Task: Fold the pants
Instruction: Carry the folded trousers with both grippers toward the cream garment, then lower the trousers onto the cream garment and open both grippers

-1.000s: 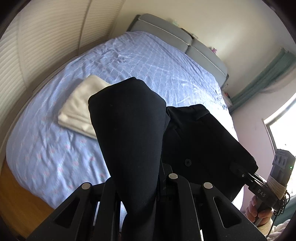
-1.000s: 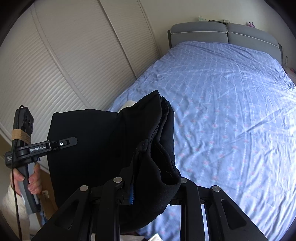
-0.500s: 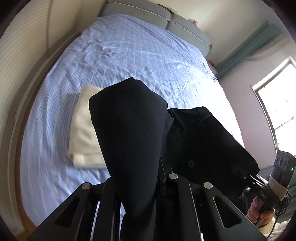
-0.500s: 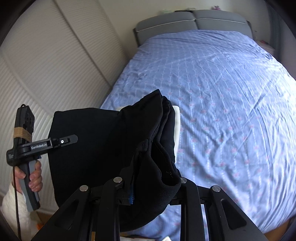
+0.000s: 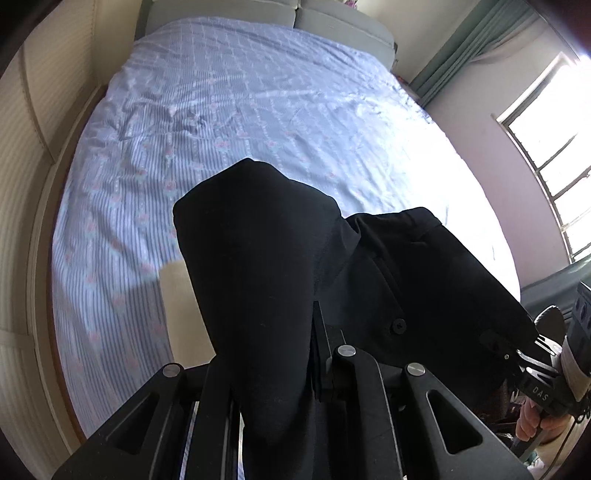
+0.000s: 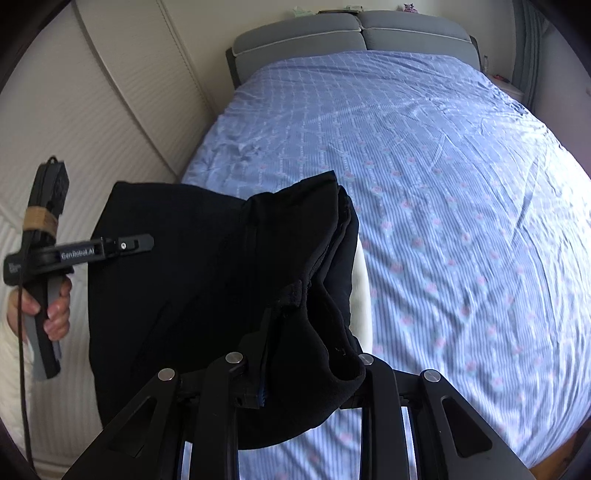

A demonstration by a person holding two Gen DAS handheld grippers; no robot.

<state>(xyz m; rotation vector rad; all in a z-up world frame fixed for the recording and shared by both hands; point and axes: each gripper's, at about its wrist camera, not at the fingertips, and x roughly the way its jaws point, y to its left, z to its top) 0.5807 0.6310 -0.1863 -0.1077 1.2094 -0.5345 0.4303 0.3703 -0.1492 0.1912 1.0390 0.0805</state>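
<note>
Blue patterned bedding covers one bed, with a grey padded headboard in two sections at its far end and pale slatted wardrobe doors along one side; I count one window on the opposite side in the left wrist view. One pair of black pants hangs in the air above the near end of the bed, stretched between my two tools. My left tongs are closed on a bunched fold of the fabric, which drapes over and between the fingers. My right tongs are likewise clamped on a thick gathered edge of the same pants, and a zipper line runs down the cloth just ahead of them. I can see one small black button on the garment in the left view. One folded cream cloth lies on the bedding below the pants, mostly hidden by them. Two pieces of writing are legible: "GenRobot.AI" on the side of the left tool as seen from the right camera, and "DAS" on the right tool as seen from the left camera. One bare hand grips the left tool's handle.
</note>
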